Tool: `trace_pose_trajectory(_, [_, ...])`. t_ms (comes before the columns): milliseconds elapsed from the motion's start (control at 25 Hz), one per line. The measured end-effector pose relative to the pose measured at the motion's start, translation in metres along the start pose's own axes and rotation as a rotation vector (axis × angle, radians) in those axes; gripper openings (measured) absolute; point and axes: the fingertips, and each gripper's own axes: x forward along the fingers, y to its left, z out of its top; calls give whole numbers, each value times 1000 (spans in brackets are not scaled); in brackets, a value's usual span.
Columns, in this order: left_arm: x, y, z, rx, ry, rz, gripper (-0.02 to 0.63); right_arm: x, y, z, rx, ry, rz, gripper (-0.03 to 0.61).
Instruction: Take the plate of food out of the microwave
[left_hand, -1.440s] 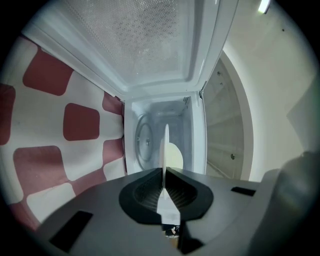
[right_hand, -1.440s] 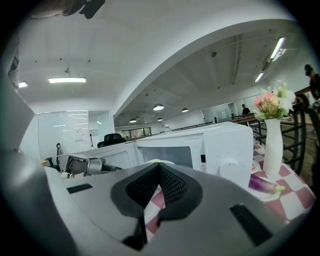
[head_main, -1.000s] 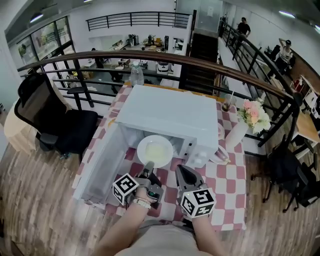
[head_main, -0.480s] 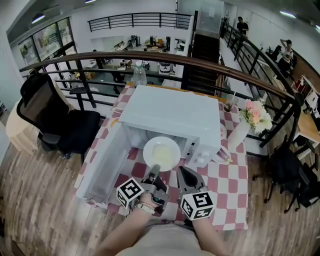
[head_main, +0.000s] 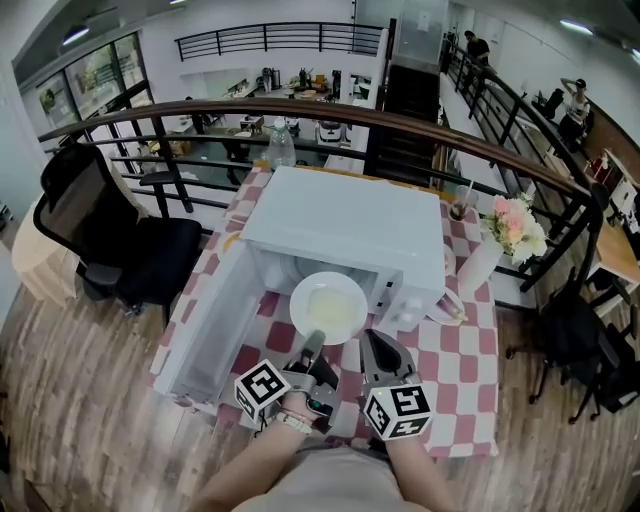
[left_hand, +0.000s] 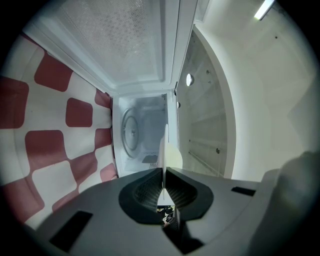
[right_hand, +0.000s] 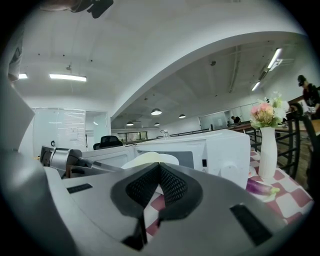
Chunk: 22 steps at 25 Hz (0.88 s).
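This is an open-plan office seen from a mezzanine: a curved railing (head_main: 300, 112) overlooks a lower floor of work desks (head_main: 290, 95) crowded with equipment, with a staircase (head_main: 405, 95) alongside. A black office chair (head_main: 110, 240) stands on the wood floor (head_main: 80, 400) beside the checked-cloth desk (head_main: 462, 372). Strip lights (right_hand: 67, 77) line the ceiling.

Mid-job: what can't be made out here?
- What the food is: head view, just a small pale patch on the plate; left gripper view sees it edge-on.
- Most of the microwave inside: head view, under its own top.
- Plate's lower part: right gripper view, behind the right gripper.
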Motion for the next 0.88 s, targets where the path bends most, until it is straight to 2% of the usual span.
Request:
trace_pose_trajectory(280, [-4,-1,1,-16,-5,-3,18,-2,0,-1,-23,13,-22,25])
trace_pose_trajectory(600, [-4,-4,2,-13,-9,-12,18,0,14,3,-57,-5,35,25])
trace_pose_trajectory(880, [-2,-9,-4,0,4,-19,18,-2,13,4,-58,-12,33,25])
